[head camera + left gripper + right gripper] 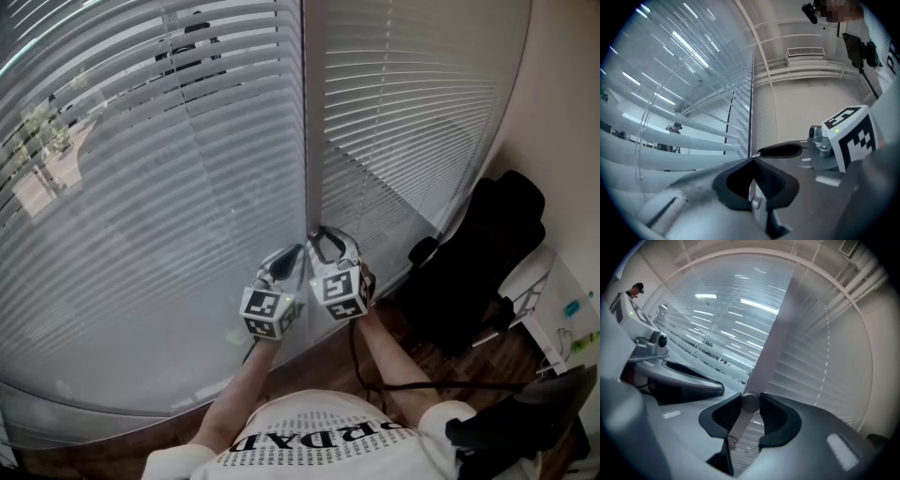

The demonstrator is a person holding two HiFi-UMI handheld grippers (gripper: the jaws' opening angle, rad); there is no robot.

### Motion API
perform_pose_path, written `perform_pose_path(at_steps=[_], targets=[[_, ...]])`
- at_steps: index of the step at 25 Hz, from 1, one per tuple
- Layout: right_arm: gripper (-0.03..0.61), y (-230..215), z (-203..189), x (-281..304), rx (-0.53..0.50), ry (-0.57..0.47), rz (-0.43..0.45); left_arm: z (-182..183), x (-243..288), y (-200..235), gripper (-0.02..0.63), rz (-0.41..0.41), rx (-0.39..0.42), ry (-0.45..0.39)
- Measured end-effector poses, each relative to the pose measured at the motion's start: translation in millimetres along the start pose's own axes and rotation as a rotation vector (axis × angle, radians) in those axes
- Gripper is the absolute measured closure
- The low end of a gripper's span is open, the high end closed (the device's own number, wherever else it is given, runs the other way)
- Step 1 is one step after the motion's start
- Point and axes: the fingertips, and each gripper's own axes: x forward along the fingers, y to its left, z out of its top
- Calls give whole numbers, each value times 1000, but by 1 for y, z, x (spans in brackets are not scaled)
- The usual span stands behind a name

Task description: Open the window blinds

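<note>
Two slatted window blinds hang side by side. The left blind (141,187) has its slats tilted partly open and the outside shows through. The right blind (412,122) has its slats closed. Between them runs a grey upright frame post (313,112). Both grippers are held level at the post's foot. My right gripper (751,398) is shut on a thin grey tilt wand (750,405), with a pad on each side of it. My left gripper (752,160) has its pad tips together; I make out nothing held. In the head view the left gripper (287,258) is just left of the right gripper (324,236).
A black chair (478,262) stands close on the right, below the right blind. A dark cable (422,384) trails over the wooden floor towards it. A white desk edge (553,291) is at the far right. The window curves round in front of me.
</note>
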Motion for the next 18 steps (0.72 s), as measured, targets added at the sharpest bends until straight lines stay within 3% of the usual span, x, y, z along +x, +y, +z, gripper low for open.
perform_pose_path(at_steps=[18], targets=[[445, -7, -11, 0, 496, -40, 40, 0, -2, 0, 621, -8, -3, -6]])
